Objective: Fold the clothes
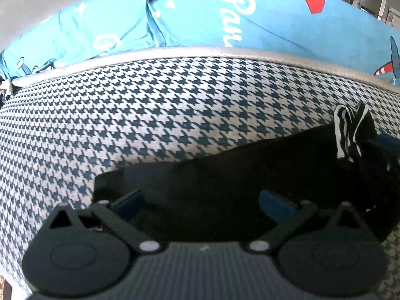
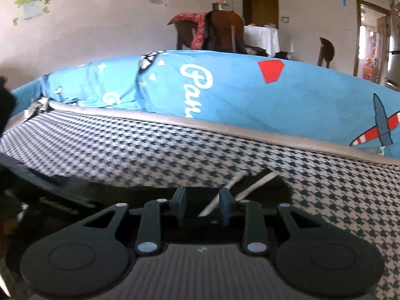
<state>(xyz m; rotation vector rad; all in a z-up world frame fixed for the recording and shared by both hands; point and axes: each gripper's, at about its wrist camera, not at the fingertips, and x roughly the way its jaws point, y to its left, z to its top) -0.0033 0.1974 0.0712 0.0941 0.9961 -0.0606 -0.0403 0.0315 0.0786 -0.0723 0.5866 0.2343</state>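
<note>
The black garment (image 1: 225, 175) lies on the houndstooth mattress (image 1: 150, 112), long axis running lower left to upper right; the left gripper (image 1: 202, 203) gapes wide over it, holding nothing; the right gripper (image 2: 203, 206), jaws narrowly parted, straddles its white drawstring (image 2: 240, 187), grip uncertain.
</note>
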